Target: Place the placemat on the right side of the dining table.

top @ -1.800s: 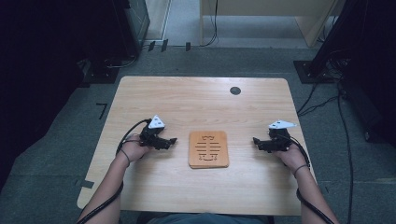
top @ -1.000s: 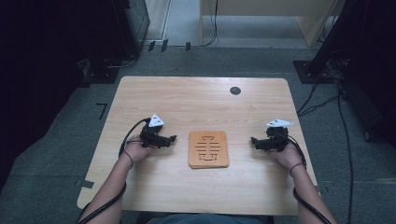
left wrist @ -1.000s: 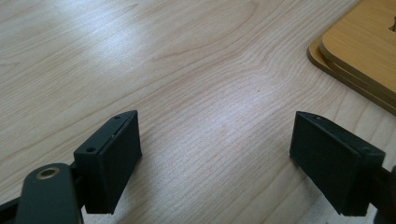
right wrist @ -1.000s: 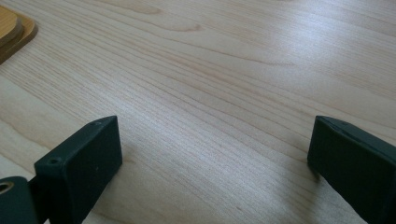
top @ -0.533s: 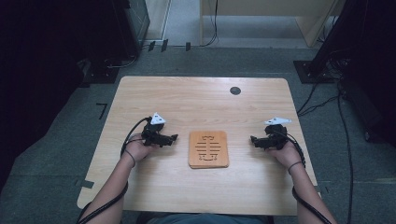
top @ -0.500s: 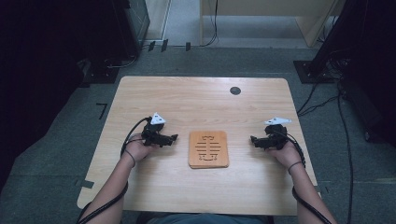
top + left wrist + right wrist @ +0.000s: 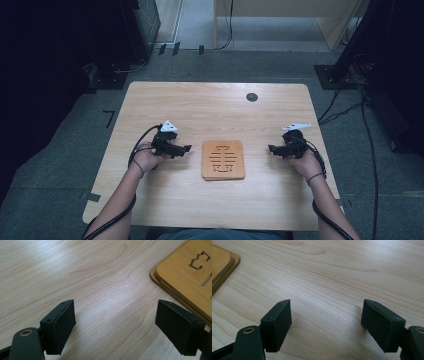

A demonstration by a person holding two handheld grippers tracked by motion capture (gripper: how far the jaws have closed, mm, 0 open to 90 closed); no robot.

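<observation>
- Pale wooden table (image 7: pixel 200 200) w/ stacked square orange-brown wooden trivets, slotted top (image 7: pixel 223 159), at centre.
- Left gripper (image 7: pixel 184 148): jaws apart, nothing between.
- Right gripper (image 7: pixel 272 148): jaws just been closing, apart, nothing between.

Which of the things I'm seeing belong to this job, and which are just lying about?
Part of the job:
- wooden trivets, seemingly two stacked, between the grippers
- left gripper, open, empty
- right gripper, jaws just closing a little, nothing between them

Lying about:
- table
- dark round cap at the far edge
- floor cables
</observation>
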